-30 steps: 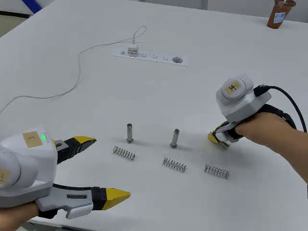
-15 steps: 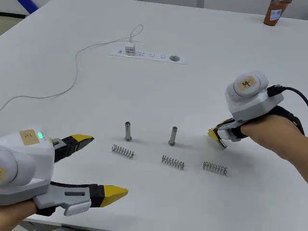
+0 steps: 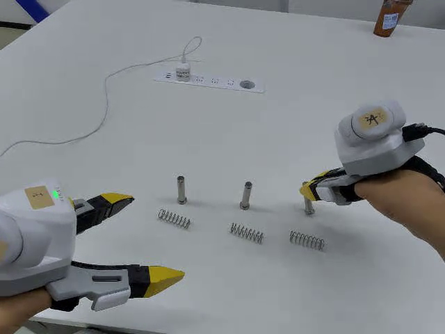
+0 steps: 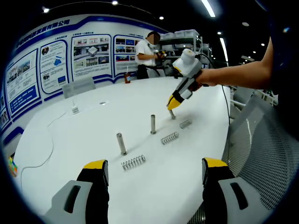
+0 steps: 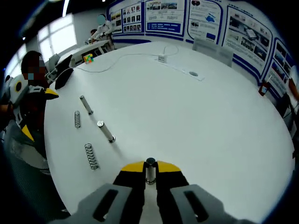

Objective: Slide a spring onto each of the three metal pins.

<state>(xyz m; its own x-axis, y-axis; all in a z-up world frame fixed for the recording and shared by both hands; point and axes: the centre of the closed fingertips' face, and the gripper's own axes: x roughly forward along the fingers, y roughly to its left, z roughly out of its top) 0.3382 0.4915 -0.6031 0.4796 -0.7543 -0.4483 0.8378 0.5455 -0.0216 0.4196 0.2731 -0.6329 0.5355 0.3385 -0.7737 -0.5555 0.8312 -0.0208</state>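
Observation:
Two metal pins stand upright on the white table, the left pin (image 3: 181,189) and the middle pin (image 3: 246,195). A third pin (image 3: 309,205) stands upright at the right with my right gripper (image 3: 311,193) shut on it; the right gripper view shows this pin (image 5: 150,170) clamped between the yellow tips of my right gripper (image 5: 150,173). A spring lies in front of each pin: left spring (image 3: 173,219), middle spring (image 3: 246,233), right spring (image 3: 306,241). My left gripper (image 3: 142,239) hovers open near the table's front left, holding nothing, a short way from the left spring (image 4: 133,162).
A white power strip (image 3: 208,78) with a plug (image 3: 183,71) and a long cable (image 3: 104,104) lies at the back. A brown bottle (image 3: 387,17) stands at the far right corner. A person (image 4: 148,53) stands beyond the table.
My right gripper has raised the third pin from a tilt to upright on the table beside the right spring. The left gripper has hardly moved. The head camera shifted slightly.

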